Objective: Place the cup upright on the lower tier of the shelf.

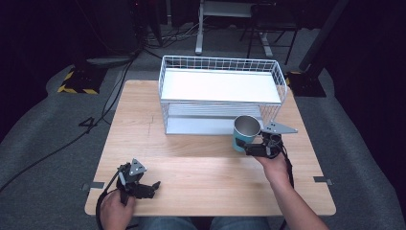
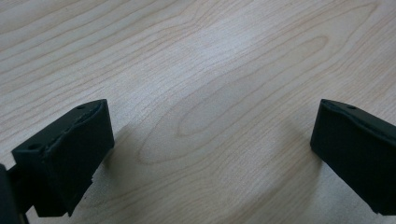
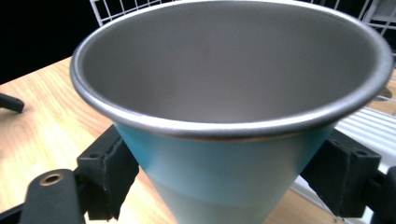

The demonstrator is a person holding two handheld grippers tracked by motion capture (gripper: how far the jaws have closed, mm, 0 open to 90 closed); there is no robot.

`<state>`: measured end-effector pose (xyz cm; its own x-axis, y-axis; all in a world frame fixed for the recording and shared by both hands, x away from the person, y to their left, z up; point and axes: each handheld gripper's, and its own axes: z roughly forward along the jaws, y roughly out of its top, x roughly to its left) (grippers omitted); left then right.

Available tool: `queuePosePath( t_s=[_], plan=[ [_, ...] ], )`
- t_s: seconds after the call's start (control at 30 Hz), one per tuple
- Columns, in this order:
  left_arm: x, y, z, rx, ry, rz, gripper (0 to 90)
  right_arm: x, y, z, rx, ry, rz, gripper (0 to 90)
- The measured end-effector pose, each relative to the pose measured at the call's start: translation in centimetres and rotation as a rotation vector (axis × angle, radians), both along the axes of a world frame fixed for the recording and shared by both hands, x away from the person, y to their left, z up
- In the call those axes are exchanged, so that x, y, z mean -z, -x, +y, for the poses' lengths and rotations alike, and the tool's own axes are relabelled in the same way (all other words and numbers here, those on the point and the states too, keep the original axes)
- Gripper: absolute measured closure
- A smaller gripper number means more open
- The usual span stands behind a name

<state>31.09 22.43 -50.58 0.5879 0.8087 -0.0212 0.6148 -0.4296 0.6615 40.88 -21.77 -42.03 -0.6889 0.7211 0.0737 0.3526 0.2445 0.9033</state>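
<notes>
While my right hand-held gripper (image 1: 251, 148) is clamping the teal metal cup (image 1: 245, 132) by its lower wall, I am holding that cup upright just in front of the white wire rack (image 1: 220, 93), close to the rack's right front corner and beside the lower shelf (image 1: 210, 125). From the right gripper view, the pads (image 3: 108, 171) are pressing on opposite sides of the cup's (image 3: 233, 116) tapered body, well below the steel rim. I cannot tell whether its base is resting on the worktop (image 1: 191, 163) or hanging just above it.

My left hand-held gripper (image 1: 146, 188) is sitting well away from the rack, near the front left of the worktop, with its jaws standing wide apart over bare wood (image 2: 205, 93) and nothing between them.

I am judging the main risk to be the taper: the cup is narrowing downward, so a grip this low could let it slide up and out between the pads, or tip if I am jolting it. The wire front of the rack is also very near the rim, so going toward either shelf could catch the rim on the mesh and twist the cup in the pads. Swinging too far right of the rack could take it off the worktop edge.
</notes>
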Motion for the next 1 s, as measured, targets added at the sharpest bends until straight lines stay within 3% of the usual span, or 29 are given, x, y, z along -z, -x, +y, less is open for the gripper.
queuePosePath(
  t_s=[1.0],
  plan=[
    [0.0,-0.1,-0.1,0.005,0.001,-0.003,0.0,1.3,-6.1,7.0,0.068,0.018,-0.006,18.4]
  ],
)
